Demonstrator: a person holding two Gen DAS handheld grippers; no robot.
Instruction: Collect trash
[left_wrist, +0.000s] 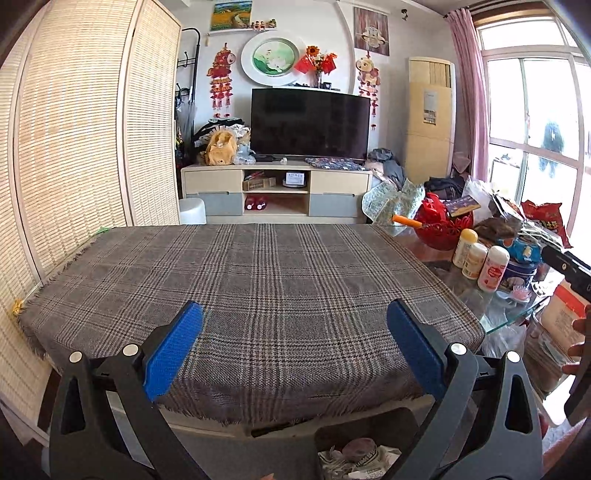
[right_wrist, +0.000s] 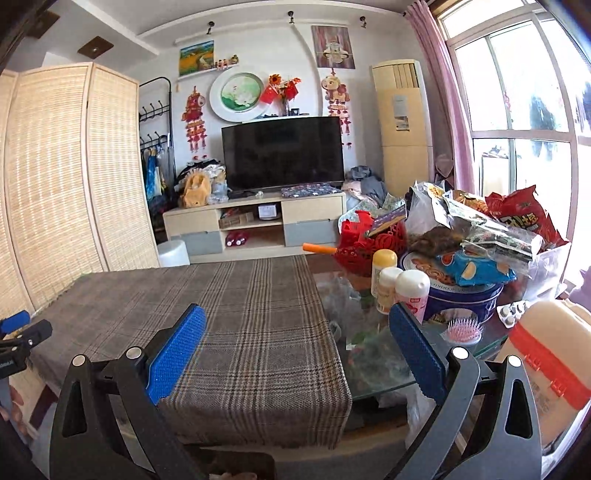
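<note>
Plaid cloth (left_wrist: 258, 295) lies bare under both grippers: left gripper (left_wrist: 295, 347) spread wide with nothing between its pads, right gripper (right_wrist: 297, 349) the same. No loose trash shows on the cloth; what looks collected sits in a dark bin (left_wrist: 365, 443) low under the left gripper, just off the table's near edge. Wrappers (right_wrist: 495, 240) pile at the table's right end, nearer the right gripper, likely the next reach.

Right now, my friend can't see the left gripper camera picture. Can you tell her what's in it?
The open left gripper hovers over a plaid cloth covering the table, holding nothing. A dark bin with crumpled trash sits below, and bottles and snack bags crowd the right side.
</note>
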